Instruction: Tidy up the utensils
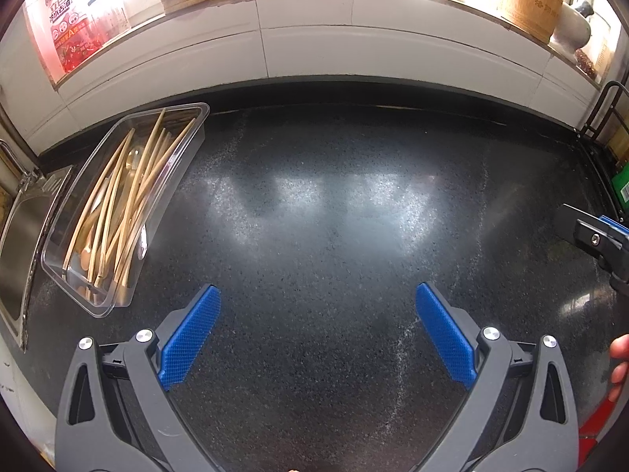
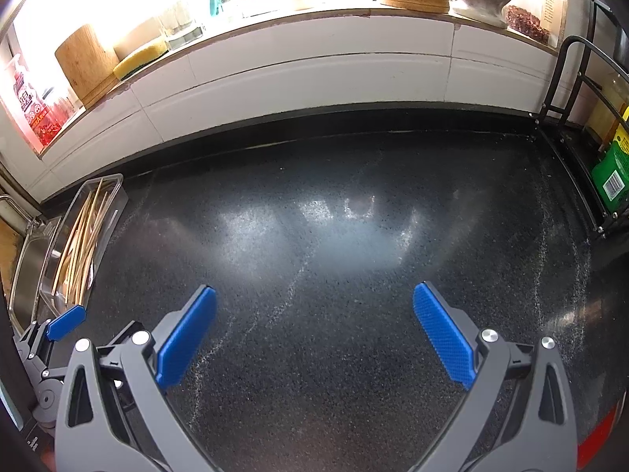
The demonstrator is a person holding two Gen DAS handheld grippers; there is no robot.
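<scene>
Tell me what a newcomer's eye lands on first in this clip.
The clear plastic tray crammed with wooden chopsticks at the counter's left edge, beside the steel sink. Next, both open tools, left tool and right tool, poised empty over the dark speckled countertop.

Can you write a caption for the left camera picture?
Open left gripper above dark counter, chopsticks in clear box.
</scene>
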